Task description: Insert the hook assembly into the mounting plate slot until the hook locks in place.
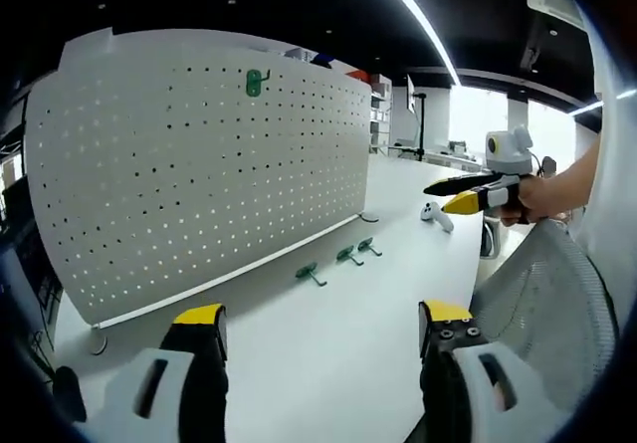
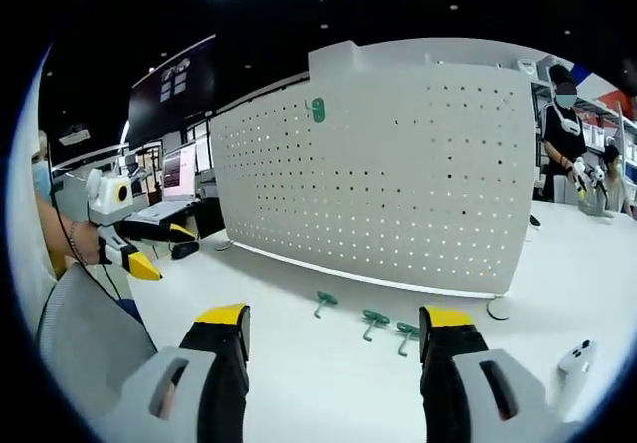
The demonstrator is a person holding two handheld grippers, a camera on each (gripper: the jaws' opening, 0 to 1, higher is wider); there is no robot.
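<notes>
Left gripper (image 1: 323,338) and right gripper (image 2: 333,338): jaws spread apart, nothing between them, both held above open white table (image 1: 328,363). A white pegboard (image 1: 199,154) stands upright along the table, its lower edge on small feet, with bare tabletop between it and the grippers. One green hook (image 1: 256,83) hangs near the board's top edge. Three green hooks (image 2: 368,321) lie flat in a row just before the board's base, stems pointing away from it.
</notes>
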